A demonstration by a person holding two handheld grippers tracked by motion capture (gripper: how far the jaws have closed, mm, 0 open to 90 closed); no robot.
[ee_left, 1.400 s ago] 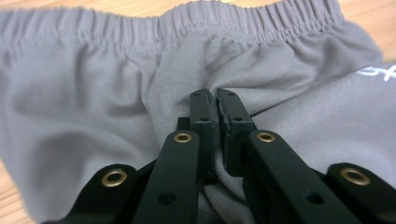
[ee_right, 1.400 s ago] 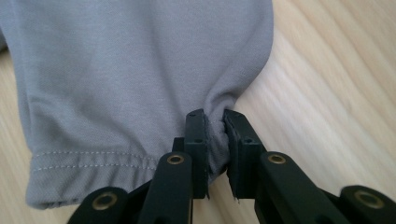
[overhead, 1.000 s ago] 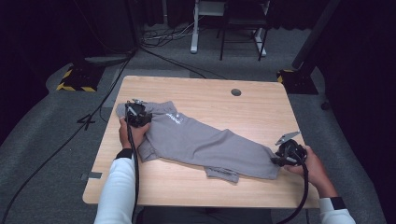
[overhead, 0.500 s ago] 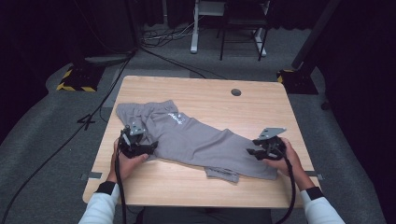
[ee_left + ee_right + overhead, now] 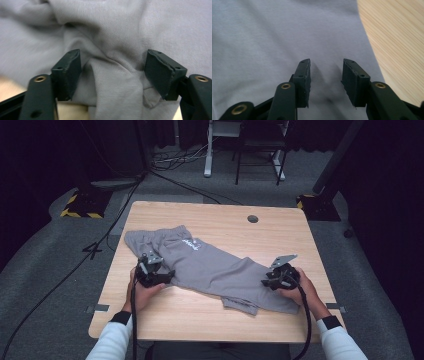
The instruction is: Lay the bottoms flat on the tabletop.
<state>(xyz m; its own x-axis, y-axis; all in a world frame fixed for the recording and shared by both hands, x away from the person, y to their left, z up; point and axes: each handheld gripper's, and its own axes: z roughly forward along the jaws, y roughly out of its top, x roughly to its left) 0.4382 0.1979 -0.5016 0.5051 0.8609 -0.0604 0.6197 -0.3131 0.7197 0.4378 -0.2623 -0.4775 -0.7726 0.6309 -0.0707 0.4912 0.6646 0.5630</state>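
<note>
A grey pair of sweatpants point(image 5: 210, 265) lies slantwise across the wooden table point(image 5: 225, 215), waist at the far left, leg ends at the near right. My left gripper point(image 5: 165, 276) sits at the near edge of the upper part. Its jaws are open wide, having just closed a little, and a raised fold of the grey cloth point(image 5: 112, 82) stands between them, unpinched. My right gripper point(image 5: 266, 281) rests on the leg end. Its jaws point(image 5: 326, 62) are partly open over flat cloth point(image 5: 262, 50) and have just been closing, with nothing pinched.
A round cable hole point(image 5: 252, 218) is in the table's far side. Bare wood point(image 5: 397, 45) shows just beside the leg end. Beyond the table are white desk legs point(image 5: 207, 150), floor cables point(image 5: 175, 162) and a yellow-black striped base point(image 5: 82, 205).
The left gripper has let go of the waist, opened, and moved toward me to the garment's near edge. The right gripper has slid left onto the leg end. The waist now lies flat.
</note>
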